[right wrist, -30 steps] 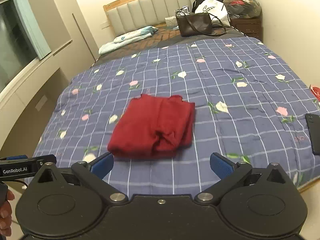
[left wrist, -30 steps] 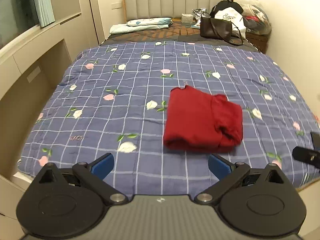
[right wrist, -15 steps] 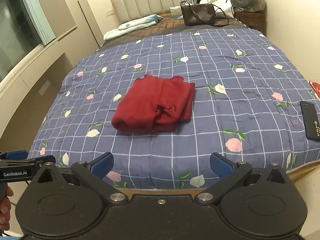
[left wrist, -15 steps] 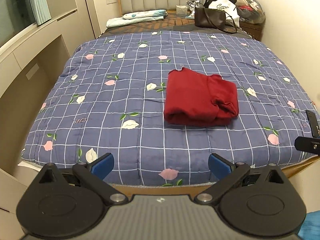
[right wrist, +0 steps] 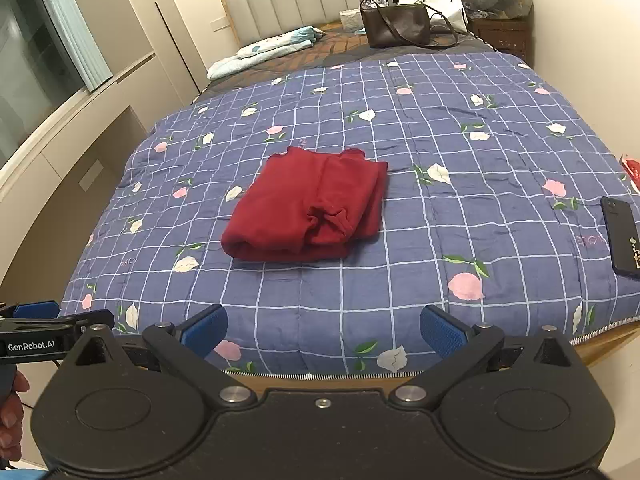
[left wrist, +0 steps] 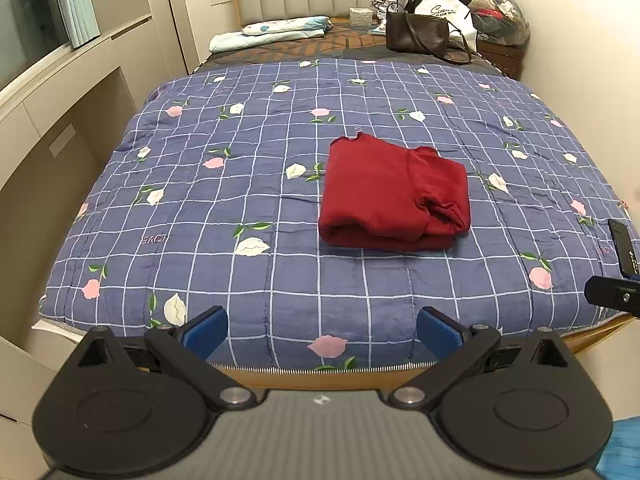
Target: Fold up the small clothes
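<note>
A dark red garment [left wrist: 394, 194] [right wrist: 306, 206] lies folded into a thick rectangle near the middle of the blue checked floral quilt [left wrist: 256, 184] [right wrist: 460, 152]. My left gripper [left wrist: 322, 330] hangs open over the bed's foot edge, well short of the garment, with nothing between its blue pads. My right gripper [right wrist: 323, 330] is open too, also back at the foot edge and empty. The left tool's side shows at the left edge of the right wrist view, with a hand below it.
A black phone [right wrist: 620, 236] [left wrist: 622, 250] lies on the quilt near the right front corner. A brown handbag [left wrist: 416, 34], a white bag and folded bedding [left wrist: 268, 32] sit by the headboard. Cabinets run along the left; a wall stands to the right.
Both grippers have pulled back from the garment toward the foot of the bed, so the wooden bed edge now shows below the quilt. The garment has not moved.
</note>
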The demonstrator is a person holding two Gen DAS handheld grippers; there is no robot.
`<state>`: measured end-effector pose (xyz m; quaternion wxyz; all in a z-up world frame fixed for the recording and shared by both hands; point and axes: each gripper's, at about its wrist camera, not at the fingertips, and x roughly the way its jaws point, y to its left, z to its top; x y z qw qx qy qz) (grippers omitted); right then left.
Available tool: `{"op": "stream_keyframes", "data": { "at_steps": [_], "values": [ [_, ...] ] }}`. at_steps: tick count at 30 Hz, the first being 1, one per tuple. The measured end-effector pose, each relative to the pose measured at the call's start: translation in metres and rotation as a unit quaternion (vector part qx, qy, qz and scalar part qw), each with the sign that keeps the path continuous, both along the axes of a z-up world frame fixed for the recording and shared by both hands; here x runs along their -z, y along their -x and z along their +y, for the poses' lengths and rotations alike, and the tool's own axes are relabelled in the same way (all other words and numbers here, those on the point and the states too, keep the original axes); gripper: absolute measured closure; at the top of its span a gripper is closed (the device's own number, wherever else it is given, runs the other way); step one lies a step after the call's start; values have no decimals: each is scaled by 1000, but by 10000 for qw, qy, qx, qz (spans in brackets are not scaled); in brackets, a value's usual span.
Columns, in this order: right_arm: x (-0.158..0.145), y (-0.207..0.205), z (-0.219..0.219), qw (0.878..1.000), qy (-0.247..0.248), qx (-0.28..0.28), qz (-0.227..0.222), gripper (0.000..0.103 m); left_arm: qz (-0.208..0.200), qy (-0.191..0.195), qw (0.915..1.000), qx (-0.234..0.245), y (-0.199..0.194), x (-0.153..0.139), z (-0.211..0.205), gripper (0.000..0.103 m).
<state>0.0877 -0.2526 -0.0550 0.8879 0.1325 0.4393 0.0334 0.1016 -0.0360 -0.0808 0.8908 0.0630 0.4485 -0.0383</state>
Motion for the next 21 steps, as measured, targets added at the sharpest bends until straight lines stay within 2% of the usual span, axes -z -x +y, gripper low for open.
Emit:
{"op": "stream_keyframes", "data": {
  "at_steps": [11, 21],
  "values": [
    [4, -5, -5, 10000, -42, 4, 29, 1, 310, -31, 9995, 89, -16, 6, -16, 1],
    [7, -18, -14, 9999, -60, 65, 62, 1, 345, 51, 9991, 237, -30, 8, -28, 1]
  ]
}}
